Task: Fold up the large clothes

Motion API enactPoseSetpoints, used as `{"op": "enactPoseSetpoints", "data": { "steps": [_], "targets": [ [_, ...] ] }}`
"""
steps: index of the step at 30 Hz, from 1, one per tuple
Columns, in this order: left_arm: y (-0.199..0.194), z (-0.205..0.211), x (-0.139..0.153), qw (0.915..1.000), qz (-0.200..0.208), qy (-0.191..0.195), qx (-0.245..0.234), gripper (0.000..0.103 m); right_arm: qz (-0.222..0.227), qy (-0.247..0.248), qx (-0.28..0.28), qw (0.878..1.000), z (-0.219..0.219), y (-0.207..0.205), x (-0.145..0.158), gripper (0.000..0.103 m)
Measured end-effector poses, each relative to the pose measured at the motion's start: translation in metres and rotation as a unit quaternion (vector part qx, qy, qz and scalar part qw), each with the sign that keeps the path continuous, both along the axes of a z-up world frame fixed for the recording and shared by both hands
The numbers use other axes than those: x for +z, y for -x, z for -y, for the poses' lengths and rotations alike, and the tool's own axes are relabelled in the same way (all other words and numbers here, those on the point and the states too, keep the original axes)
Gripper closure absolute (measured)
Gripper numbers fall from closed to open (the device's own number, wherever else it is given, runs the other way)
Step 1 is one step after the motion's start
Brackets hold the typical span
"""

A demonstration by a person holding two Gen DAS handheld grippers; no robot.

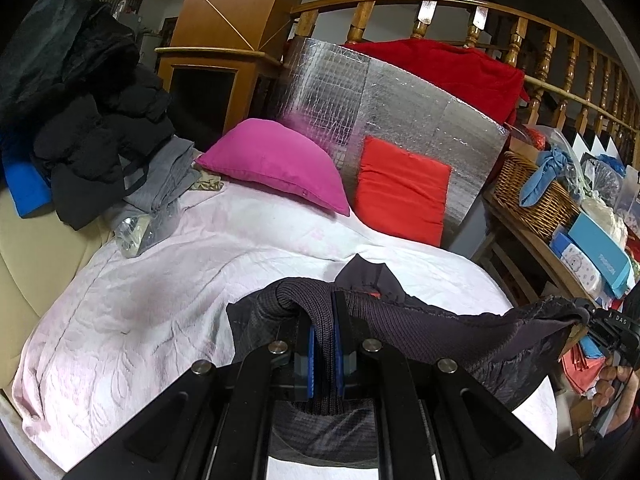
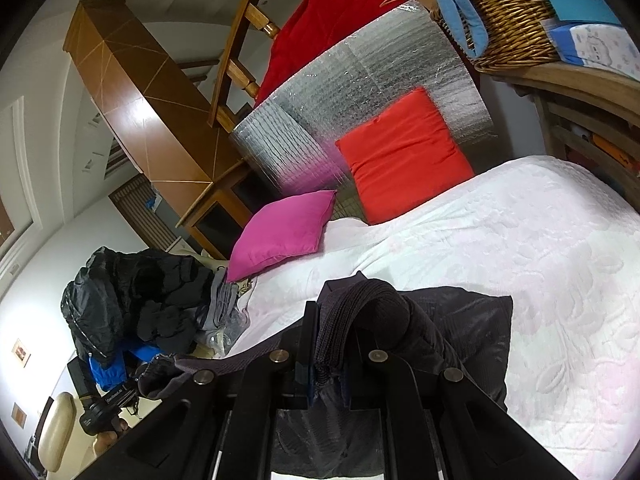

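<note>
A dark purplish-black garment (image 1: 432, 324) with a ribbed hem is held stretched between both grippers above the white bedspread (image 1: 160, 300). My left gripper (image 1: 325, 312) is shut on a bunched fold of the ribbed hem. In the left wrist view the right gripper (image 1: 596, 320) grips the garment's other end at the far right, with a hand below it. My right gripper (image 2: 334, 320) is shut on the same dark garment (image 2: 460, 320), whose body drapes onto the bedspread (image 2: 540, 280). The left gripper (image 2: 132, 394) shows at lower left of the right wrist view, shut on the hem.
A magenta pillow (image 1: 276, 160) and a red cushion (image 1: 400, 188) lean on a silver foil board (image 1: 400, 96) at the head of the bed. A pile of black and grey clothes (image 1: 100, 132) lies at the left. A wicker basket (image 1: 532, 196) and boxes crowd a shelf on the right.
</note>
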State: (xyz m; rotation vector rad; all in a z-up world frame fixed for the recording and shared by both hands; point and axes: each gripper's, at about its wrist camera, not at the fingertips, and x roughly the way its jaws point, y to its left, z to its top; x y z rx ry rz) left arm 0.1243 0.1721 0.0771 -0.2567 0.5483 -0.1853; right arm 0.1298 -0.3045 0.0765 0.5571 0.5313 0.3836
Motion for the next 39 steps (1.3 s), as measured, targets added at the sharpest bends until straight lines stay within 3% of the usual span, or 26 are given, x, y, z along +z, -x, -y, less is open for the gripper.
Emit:
{"op": "enactPoseSetpoints", "data": {
  "steps": [15, 39],
  "targets": [
    [-0.043, 0.007, -0.013, 0.9999, -0.011, -0.013, 0.002, 0.095, -0.022, 0.024, -0.010, 0.999, -0.008, -0.043, -0.010, 0.094],
    [-0.138, 0.029, -0.048, 0.9959, -0.068, -0.059, 0.009, 0.095, -0.095, 0.087, -0.007, 0.992, -0.018, -0.143, -0.045, 0.094]
  ]
}}
